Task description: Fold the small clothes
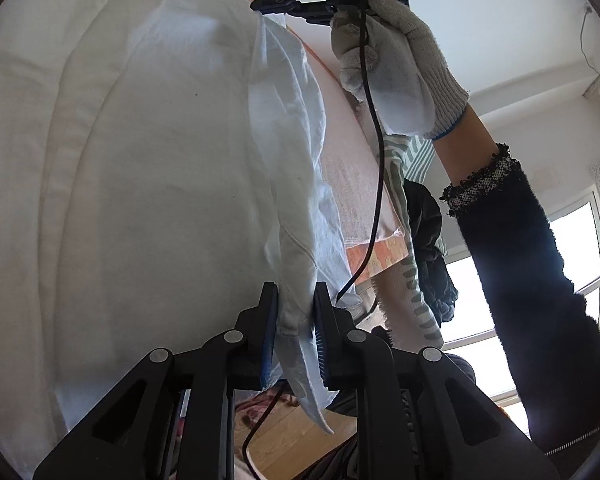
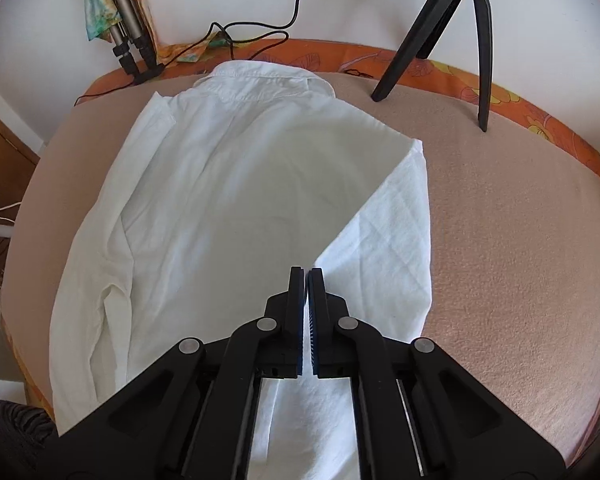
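On the beige tabletop (image 2: 500,240) our white shirt (image 2: 228,200) lies half folded; left gripper (image 1: 296,320) pinches its edge, right gripper (image 2: 309,304) fingers closed. We should lift evenly, keeping the edge taut.

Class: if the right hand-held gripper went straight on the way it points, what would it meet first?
Most likely the white shirt lying on the beige cover; the right hand-held gripper points down at it. Depth is unclear.

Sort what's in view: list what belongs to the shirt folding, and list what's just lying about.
Part of the job:
white shirt
left gripper, shut on the shirt's edge
right gripper, shut at the shirt's hem
padded table top

Lying about:
black tripod
black cable
folded tripod legs
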